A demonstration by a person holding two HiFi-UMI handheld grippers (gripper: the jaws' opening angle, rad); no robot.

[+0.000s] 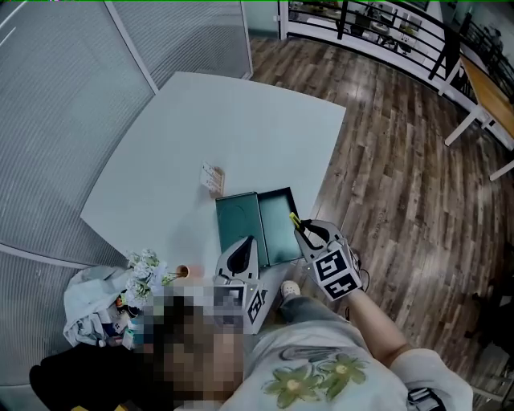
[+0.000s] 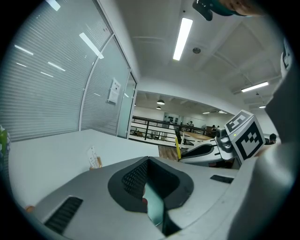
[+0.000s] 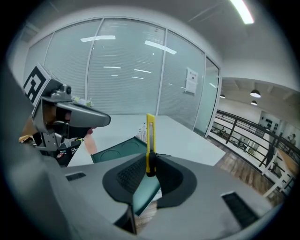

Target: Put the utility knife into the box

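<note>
White surface [image 1: 241, 120] with rounded corners stands on a dark wood-plank floor [image 1: 385, 177], beside glass partitions with closed blinds [image 1: 56, 96]. A small stand of cards [image 1: 212, 178] sits near the surface's middle. At its near edge are pale flowers [image 1: 144, 269] and a small orange item [image 1: 183, 272], with a heap of white cloth or bags [image 1: 90, 299] alongside. A black railing [image 1: 343, 18] lines the far side; a paper notice [image 2: 112, 90] hangs on the glass under a strip light [image 2: 183, 38].

The table [image 1: 241, 120] is smooth, matt white; the floor [image 1: 401, 193] grained wood planks. The box [image 1: 275, 223] looks like smooth painted metal (slight sheen); the knife [image 3: 150, 140] glossy yellow plastic.
</note>
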